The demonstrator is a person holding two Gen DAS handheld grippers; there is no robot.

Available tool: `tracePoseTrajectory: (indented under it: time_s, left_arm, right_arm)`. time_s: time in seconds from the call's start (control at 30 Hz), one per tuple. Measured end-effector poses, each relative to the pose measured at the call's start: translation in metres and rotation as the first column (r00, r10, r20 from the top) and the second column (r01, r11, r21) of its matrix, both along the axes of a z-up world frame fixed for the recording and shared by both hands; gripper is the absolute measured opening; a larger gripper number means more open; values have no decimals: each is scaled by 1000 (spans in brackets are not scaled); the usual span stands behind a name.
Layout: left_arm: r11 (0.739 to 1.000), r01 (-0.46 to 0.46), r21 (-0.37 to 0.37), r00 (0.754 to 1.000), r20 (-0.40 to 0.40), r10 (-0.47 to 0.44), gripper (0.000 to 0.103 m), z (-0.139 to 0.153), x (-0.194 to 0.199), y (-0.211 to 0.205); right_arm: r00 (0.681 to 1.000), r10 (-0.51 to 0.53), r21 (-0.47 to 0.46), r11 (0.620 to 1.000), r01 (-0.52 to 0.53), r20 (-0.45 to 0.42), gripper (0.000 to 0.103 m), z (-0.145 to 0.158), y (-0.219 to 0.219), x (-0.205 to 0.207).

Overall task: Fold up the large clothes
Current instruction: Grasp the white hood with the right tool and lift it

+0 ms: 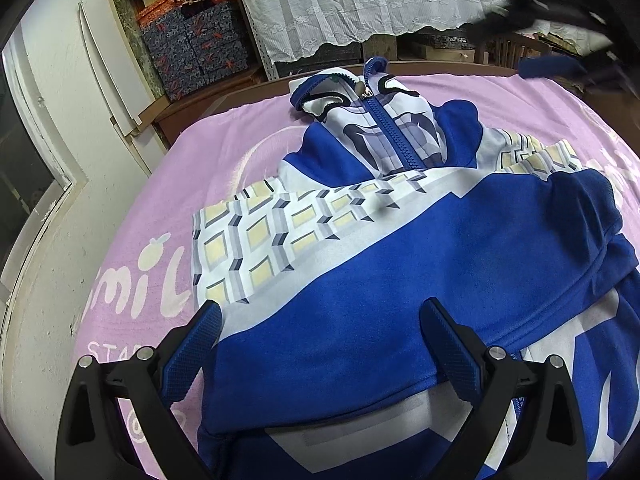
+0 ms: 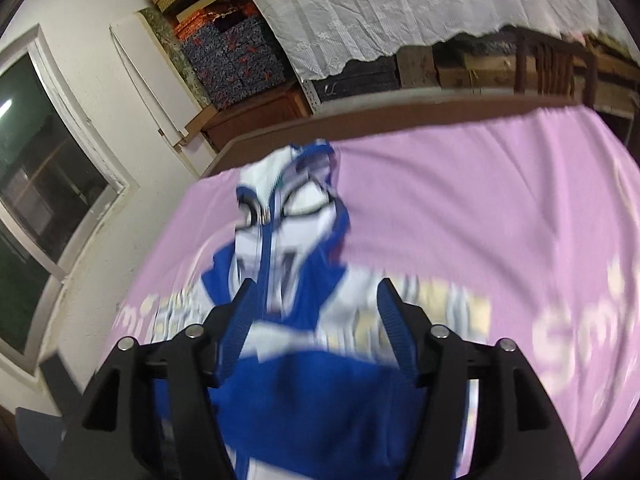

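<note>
A blue and white zip hoodie (image 1: 380, 248) with a grey and yellow cube pattern lies on a pink sheet (image 1: 132, 272), hood toward the far edge. A patterned sleeve is folded across its chest. My left gripper (image 1: 320, 316) is open just above the blue lower part, holding nothing. In the right wrist view the hoodie (image 2: 312, 384) is blurred by motion. My right gripper (image 2: 314, 300) is open above it with nothing between the fingers. The right gripper also shows blurred at the top right of the left wrist view (image 1: 560, 66).
The sheet covers a brown wooden table (image 2: 400, 114). Behind it stand shelves with patterned boxes (image 1: 196, 48) and a white lace cloth (image 1: 360, 0). A white wall and a window (image 2: 44, 168) are on the left. A wooden chair (image 2: 548, 64) stands at the back right.
</note>
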State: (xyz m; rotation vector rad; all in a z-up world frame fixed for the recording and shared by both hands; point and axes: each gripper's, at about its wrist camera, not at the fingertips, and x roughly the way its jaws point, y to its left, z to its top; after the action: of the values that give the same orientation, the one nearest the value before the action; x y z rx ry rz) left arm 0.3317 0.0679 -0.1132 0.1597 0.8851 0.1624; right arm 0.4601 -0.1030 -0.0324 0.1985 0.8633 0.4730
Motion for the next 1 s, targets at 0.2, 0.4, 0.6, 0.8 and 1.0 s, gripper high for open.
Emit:
tracePoseTrajectory:
  time_s: [0.2, 0.4, 0.6, 0.8, 1.0]
  left_arm:
    - [997, -26, -72, 999, -36, 23, 100, 3, 4, 9]
    - [955, -188, -227, 982, -58, 180, 100, 8, 12, 58]
    - [923, -212, -321, 977, -94, 191, 100, 5, 18, 76]
    - [923, -213, -319, 977, -96, 192, 100, 5, 18, 73]
    - [927, -218, -305, 976, -90, 200, 100, 0, 21, 69]
  right_arm:
    - [1000, 7, -41, 999, -8, -26, 66, -1, 30, 42]
    - [1000, 7, -99, 995, -10, -27, 74, -2, 54, 80]
    - [999, 5, -111, 994, -9, -34, 75, -9, 78, 121]
    - [998, 8, -132, 991, -15, -57, 75, -27, 105, 157]
    - [993, -18, -78, 997, 9, -117, 75, -44, 115, 194]
